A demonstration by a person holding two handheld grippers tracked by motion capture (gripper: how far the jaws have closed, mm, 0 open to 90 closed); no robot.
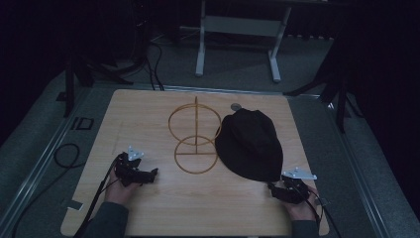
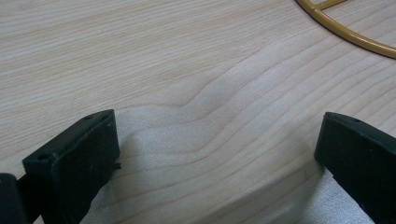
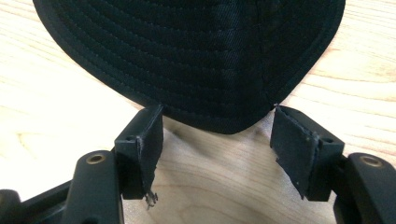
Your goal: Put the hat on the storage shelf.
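At about eight o'clock on the wooden table [image 1: 148,114] the left gripper [image 1: 137,173] rests low over bare wood, its jaws spread wide with nothing between them, and the gold wire hat stand [image 1: 195,141] sits off toward its two o'clock. That stand (two hoops on a thin upright post) occupies the table's centre, standing free. Just to its right, touching or nearly touching the upper hoop, the black bucket hat [image 1: 250,144] lies flat on the wood, around three o'clock from the stand. At five o'clock the right gripper [image 1: 283,191] faces the near edge of the hat's brim [image 3: 219,119], jaws apart, with the brim's tip lying just at their mouth and the pads not yet pressing it. The likely risk is a shallow bite: closing on so little cloth could let the brim slip out on lifting, or the limp hat could drag against the light stand and tip it.
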